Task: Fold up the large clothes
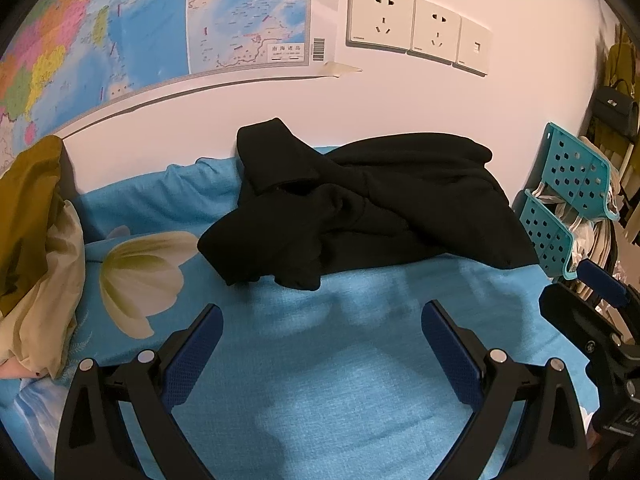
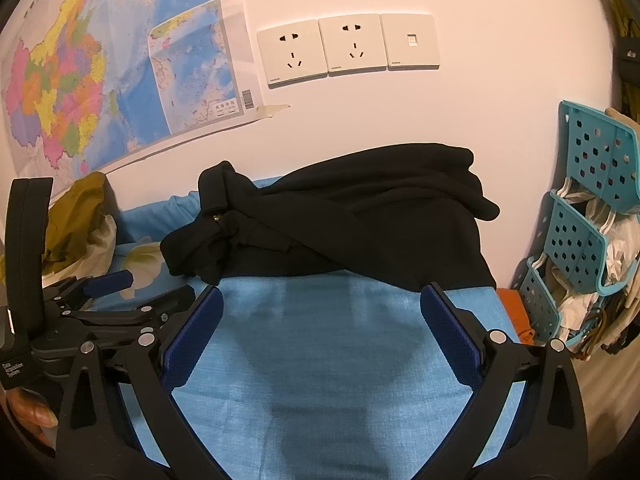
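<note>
1. Two pairs of tongs hover over a bed covered in a blue sheet, both spread wide and holding nothing: the left tongs seen from their own camera, the right tongs likewise.

2. The black garment lies in a crumpled heap at the bed's far edge, against the wall, one part twisted across another and a corner riding up the wall; it sits well beyond both pairs of tongs, untouched.

3. The job appears to be at its start: nothing is spread out or folded yet. The likely next move is to reach forward, take hold of two edges or corners of the heap, and draw it toward the near edge of the bed to lay it flat. Untangling the overlapped part looks to be the first difficulty.

4. A yellowish pillow rests at the bed's left end, and a turquoise perforated rack stuffed with bags hangs past the right end.

5. Readable text is scarce: the left tool's body, seen from the right camera, bears a white label that seems to read "Data Acquisition System". The wall map carries Chinese lettering and a barcode; the sockets have a small maker's mark too tiny to read.
</note>
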The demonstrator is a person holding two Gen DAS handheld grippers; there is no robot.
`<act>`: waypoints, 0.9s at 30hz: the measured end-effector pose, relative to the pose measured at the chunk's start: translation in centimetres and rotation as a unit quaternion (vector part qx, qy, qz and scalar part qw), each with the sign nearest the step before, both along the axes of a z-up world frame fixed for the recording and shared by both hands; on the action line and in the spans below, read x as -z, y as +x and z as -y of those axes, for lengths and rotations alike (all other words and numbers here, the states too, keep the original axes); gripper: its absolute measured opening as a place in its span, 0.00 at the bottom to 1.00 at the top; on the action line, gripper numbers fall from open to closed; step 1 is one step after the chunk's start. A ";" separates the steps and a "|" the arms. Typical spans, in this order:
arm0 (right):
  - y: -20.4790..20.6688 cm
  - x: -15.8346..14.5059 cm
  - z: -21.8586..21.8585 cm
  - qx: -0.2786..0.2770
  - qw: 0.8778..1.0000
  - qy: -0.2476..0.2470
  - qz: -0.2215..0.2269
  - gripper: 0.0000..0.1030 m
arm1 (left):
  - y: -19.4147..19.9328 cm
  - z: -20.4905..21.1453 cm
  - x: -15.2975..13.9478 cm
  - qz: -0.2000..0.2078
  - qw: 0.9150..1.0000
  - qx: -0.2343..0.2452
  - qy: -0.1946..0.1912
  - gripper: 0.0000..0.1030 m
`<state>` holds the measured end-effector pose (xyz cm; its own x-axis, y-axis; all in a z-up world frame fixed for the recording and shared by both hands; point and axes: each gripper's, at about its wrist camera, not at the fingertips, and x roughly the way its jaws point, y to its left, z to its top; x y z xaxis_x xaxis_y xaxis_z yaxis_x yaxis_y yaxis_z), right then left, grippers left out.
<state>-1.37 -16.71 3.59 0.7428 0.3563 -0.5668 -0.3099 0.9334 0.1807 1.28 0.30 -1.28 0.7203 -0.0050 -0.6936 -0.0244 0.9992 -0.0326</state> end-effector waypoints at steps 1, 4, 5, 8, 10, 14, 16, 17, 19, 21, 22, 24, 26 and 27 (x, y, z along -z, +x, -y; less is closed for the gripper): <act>0.0 0.0 0.0 0.000 1.000 0.001 0.000 0.95 | 0.0 0.0 0.0 0.000 1.000 0.000 0.001 0.93; 0.0 0.0 0.0 0.000 1.000 0.002 -0.001 0.95 | 0.0 0.0 0.0 -0.001 1.000 0.000 -0.001 0.93; 0.0 0.0 0.0 0.000 1.000 0.001 -0.001 0.95 | 0.0 0.0 -0.1 -0.001 1.000 0.000 0.000 0.93; 0.0 0.0 0.0 0.000 1.000 0.002 0.000 0.95 | 0.0 0.0 -0.1 0.000 1.000 0.001 0.001 0.93; 0.0 0.0 0.0 0.000 1.000 0.003 -0.001 0.95 | -0.1 0.0 -0.2 0.001 1.000 0.001 0.001 0.93; 0.0 0.0 0.0 -0.002 1.000 0.003 0.000 0.95 | 0.0 0.0 -0.3 0.002 1.000 0.001 0.001 0.93; 0.0 -0.1 0.0 -0.002 1.000 0.002 0.001 0.95 | -0.1 0.0 -0.3 0.002 1.000 0.001 0.000 0.93; 0.0 -0.1 0.0 -0.002 1.000 0.002 0.001 0.95 | -0.1 0.0 -0.3 0.001 1.000 0.000 0.000 0.93; 0.1 -0.2 0.0 -0.003 1.000 0.001 0.003 0.95 | -0.1 -0.1 -0.3 0.001 1.000 -0.001 -0.001 0.93; 0.2 -0.3 -0.1 -0.006 1.000 0.000 0.004 0.95 | 0.0 -0.1 -0.2 0.001 1.000 -0.002 0.000 0.93; 0.3 -0.4 -0.1 -0.008 1.000 -0.002 0.004 0.95 | 0.0 -0.1 -0.2 0.000 1.000 -0.003 -0.001 0.93; 0.5 -0.4 -0.4 -0.010 1.000 -0.006 0.005 0.95 | 0.2 -0.2 -0.2 -0.002 1.000 -0.005 -0.002 0.93; 0.8 -0.5 -0.6 -0.017 1.000 -0.010 0.004 0.95 | 0.4 -0.5 0.0 -0.005 1.000 -0.008 -0.003 0.93; 0.9 -0.5 -0.8 -0.020 1.000 -0.011 0.004 0.95 | 0.5 -0.6 0.1 -0.006 1.000 -0.010 -0.004 0.93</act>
